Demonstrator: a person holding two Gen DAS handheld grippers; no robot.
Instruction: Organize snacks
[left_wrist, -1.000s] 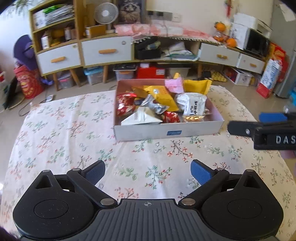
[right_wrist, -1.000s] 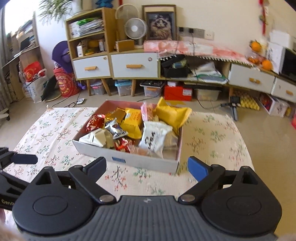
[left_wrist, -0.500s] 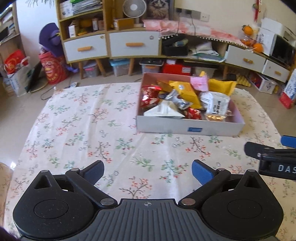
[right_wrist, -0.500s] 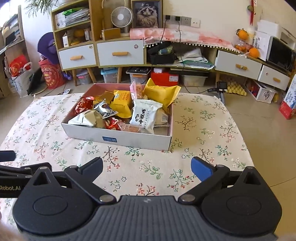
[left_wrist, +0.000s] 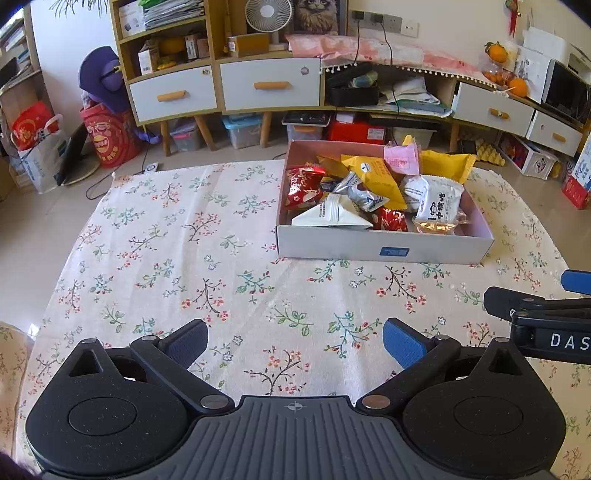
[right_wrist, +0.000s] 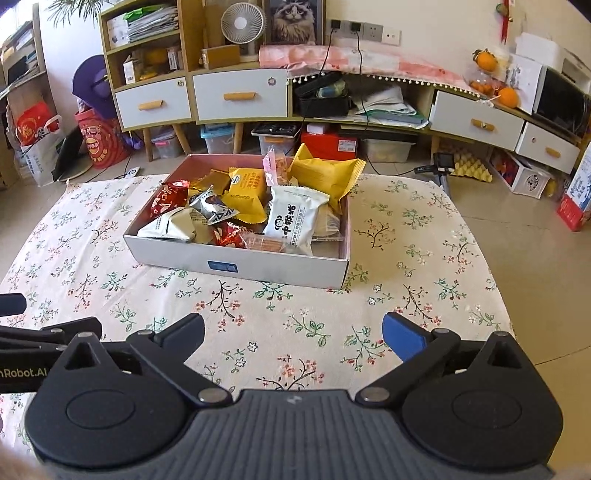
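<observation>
A shallow white box with a pink inside stands on the flowered tablecloth and holds several snack packets. Among them are a white packet with black characters, yellow packets, a red one and a silver pyramid-shaped one. My left gripper hovers open over bare cloth, short of the box. My right gripper is likewise open and empty in front of the box. The right gripper's side shows at the left view's right edge.
The table ends at a rounded edge on the right, with tiled floor beyond. Behind the table runs a low cabinet with drawers, storage bins under it, a fan and oranges on top.
Both views have swung and tipped down, so the box sits more to the right in the left view and lower in the right view. Both grippers stay open and empty.
</observation>
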